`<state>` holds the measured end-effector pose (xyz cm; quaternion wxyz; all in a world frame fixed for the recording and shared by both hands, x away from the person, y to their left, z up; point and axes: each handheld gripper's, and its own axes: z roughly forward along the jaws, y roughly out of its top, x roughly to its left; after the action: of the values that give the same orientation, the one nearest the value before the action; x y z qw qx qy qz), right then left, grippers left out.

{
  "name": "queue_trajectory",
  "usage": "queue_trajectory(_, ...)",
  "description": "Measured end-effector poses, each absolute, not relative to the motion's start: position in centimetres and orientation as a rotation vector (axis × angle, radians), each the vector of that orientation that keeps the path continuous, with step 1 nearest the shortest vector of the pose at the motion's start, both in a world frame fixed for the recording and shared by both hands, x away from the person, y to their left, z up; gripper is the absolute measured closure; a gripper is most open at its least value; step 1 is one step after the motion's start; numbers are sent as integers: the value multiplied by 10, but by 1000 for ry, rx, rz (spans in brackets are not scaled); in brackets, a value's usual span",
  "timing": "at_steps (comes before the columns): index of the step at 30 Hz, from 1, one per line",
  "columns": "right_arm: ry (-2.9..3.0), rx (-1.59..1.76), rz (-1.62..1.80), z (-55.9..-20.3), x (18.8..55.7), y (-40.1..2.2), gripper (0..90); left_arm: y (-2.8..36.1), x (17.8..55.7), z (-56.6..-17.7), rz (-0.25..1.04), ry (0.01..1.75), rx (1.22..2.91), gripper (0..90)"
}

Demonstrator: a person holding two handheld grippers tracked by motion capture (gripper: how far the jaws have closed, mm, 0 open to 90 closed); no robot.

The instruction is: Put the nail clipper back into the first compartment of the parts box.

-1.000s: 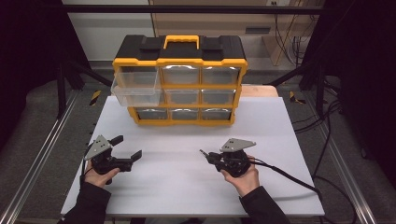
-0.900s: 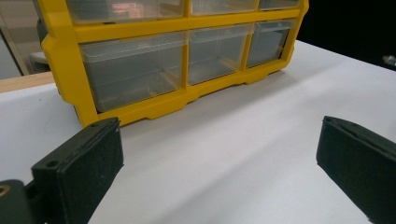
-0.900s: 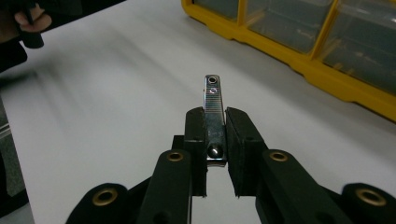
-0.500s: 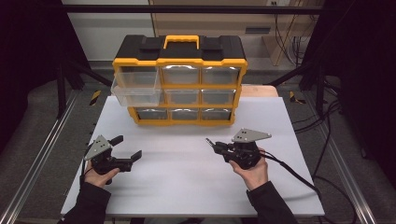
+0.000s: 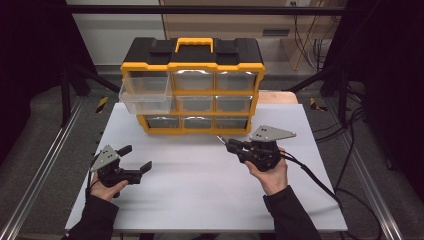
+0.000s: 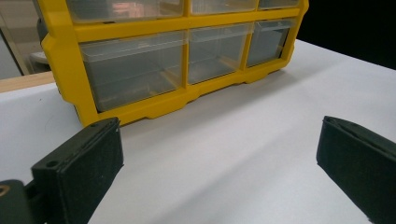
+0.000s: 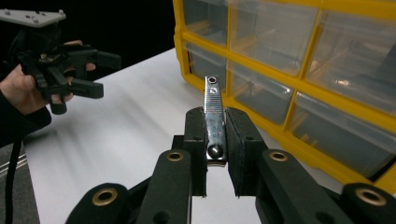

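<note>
A yellow and black drawer organiser [image 5: 192, 85] stands at the back of the white table [image 5: 200, 185]. Its top-left clear drawer [image 5: 145, 97] is pulled out; the other drawers are closed. My right gripper [image 5: 230, 145] hovers in front of the organiser's lower right drawers, shut on a metal nail clipper [image 7: 214, 116] that sticks out past the jaws toward the cabinet. My left gripper [image 5: 137, 157] is held low at the front left, open, with nothing between its jaws [image 6: 219, 158]. The lower row of clear drawers [image 6: 135, 74] faces it.
A black cable [image 5: 310, 175] trails from the right gripper off the table's right side. Metal frame rails [image 5: 40, 165] run along both sides of the table. In the right gripper view the left gripper [image 7: 100, 74] is farther off at the upper left.
The right gripper has moved to the right and farther toward the organiser with the nail clipper held in it. The left gripper has stayed in place.
</note>
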<state>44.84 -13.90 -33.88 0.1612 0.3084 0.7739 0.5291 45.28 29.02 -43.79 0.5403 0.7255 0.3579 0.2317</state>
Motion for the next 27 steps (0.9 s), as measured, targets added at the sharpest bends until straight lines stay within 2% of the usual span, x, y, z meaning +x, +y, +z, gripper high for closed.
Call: queue_trajectory(27,2160,763,1594,-279,462,-113,793,289,453,-439,545,849,1727,4)
